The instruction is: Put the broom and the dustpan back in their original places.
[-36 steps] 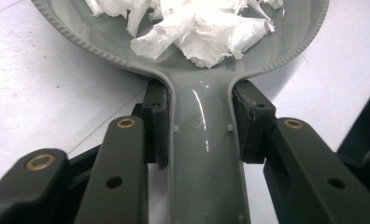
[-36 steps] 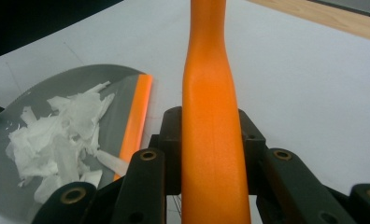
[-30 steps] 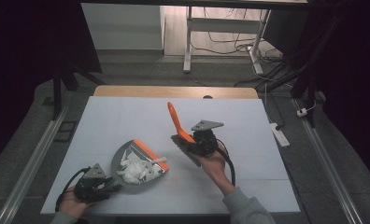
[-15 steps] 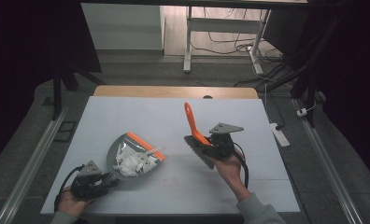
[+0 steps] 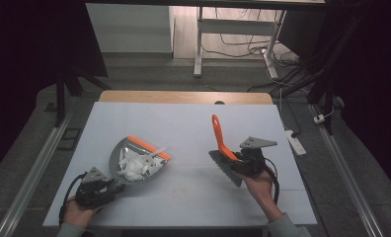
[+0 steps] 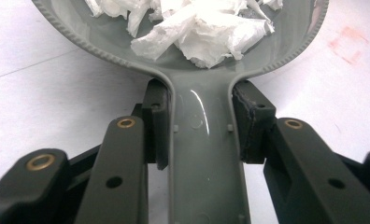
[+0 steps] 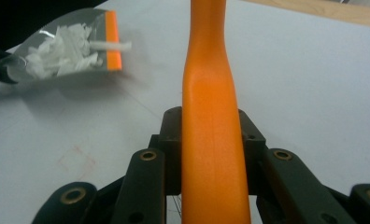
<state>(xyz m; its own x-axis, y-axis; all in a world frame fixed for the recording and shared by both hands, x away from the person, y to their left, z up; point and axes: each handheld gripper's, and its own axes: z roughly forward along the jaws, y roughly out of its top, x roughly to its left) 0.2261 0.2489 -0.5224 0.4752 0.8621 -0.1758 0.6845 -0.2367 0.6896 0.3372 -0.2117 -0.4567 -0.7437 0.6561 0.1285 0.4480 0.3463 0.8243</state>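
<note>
Fingers, left gripper (image 5: 115, 186): clamped on grey dustpan (image 5: 134, 163) handle, pan flat on desk (image 5: 183, 123), heaped with paper scraps (image 5: 134, 165). Fingers, right gripper (image 5: 233, 159): clamped on orange brush (image 5: 218, 138), raised apart. Risk: tilted pan spills scraps; one strip (image 7: 110, 45) overhanging lip.

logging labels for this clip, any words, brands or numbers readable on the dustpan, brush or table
None: no readable text on the dustpan, the brush or the table.
A faint red square mark on the table holds no letters.
</note>
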